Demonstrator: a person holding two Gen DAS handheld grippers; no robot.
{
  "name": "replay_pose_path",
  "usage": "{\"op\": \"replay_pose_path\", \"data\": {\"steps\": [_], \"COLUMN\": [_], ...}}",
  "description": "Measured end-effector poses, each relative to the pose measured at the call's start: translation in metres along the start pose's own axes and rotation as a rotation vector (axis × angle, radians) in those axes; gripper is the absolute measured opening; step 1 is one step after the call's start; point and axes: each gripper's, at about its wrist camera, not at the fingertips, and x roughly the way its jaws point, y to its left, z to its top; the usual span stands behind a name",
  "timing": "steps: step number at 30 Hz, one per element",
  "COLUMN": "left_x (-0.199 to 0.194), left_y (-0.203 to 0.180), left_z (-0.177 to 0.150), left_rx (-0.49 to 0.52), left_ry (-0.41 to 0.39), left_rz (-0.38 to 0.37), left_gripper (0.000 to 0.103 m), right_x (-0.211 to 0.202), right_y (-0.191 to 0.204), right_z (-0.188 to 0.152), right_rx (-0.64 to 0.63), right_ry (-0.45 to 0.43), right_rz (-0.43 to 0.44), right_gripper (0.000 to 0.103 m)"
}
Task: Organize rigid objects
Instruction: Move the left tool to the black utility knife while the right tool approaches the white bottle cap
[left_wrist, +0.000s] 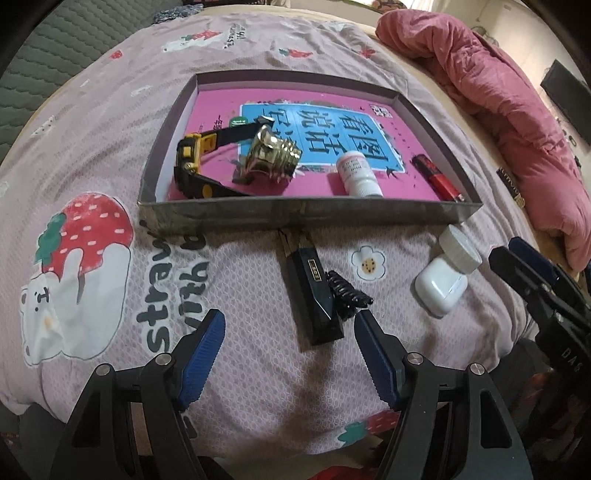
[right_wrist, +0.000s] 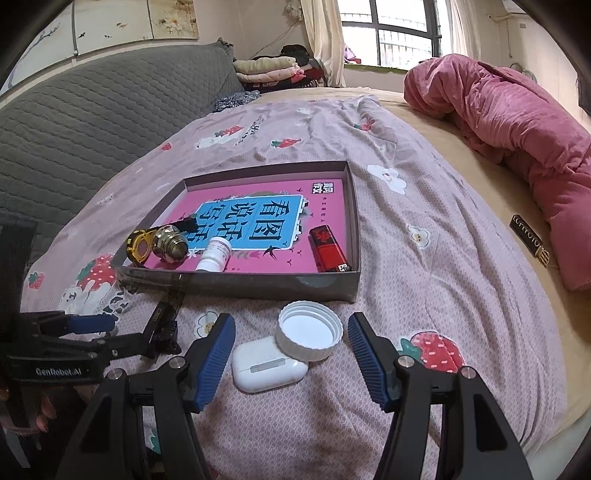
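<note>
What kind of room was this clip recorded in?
Most likely a bedroom at home. The work surface is a bed with a strawberry-print sheet, a bunched pink quilt lies along its far side, and a grey padded headboard stands behind it. Folded clothes sit by the window.

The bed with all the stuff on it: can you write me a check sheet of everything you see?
Surface: pink strawberry bedspread, wrinkled.
Job's things: box holds watch, gold knob, pill bottle, red lighter. Outside it: black bar, black clip, earbud case, white cap leaning on the case.
Clutter: folded clothes.
Claws: left claw open, empty, by the bar; right claw open around case and cap.
Cables: nothing seen.
Surroundings: red duvet, grey headboard, window.
</note>
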Motion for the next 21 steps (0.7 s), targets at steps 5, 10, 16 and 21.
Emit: {"op": "replay_pose_path", "data": {"steps": [5,10,16,21], "left_x": [0.003,0.005,0.009,0.012], "left_y": [-0.002,0.002,0.001,0.000], "left_z": [-0.001,-0.001,-0.001,0.001], "left_rx": [0.007,-0.001,0.000,-0.003], "left_ry": [0.006,0.007,0.008,0.003], "left_rz": [0.011,0.026,0.033,0.038], "left_gripper": [0.074,0.074,0.074,0.074], "right_x": [0.001,0.003,0.011,0.017], "right_y": [0.000,-0.002,-0.005,-0.010], "right_z": [-0.001,-0.003,-0.006,-0.009], "right_rx": [-0.001,0.001,0.017,0.038], "right_ry": [0.005,0.009,0.040,0.052], "right_rz": [-0.002,-0.004,0.003,0.000], "right_gripper": [0.063,0.063,0.063,0.063]}}
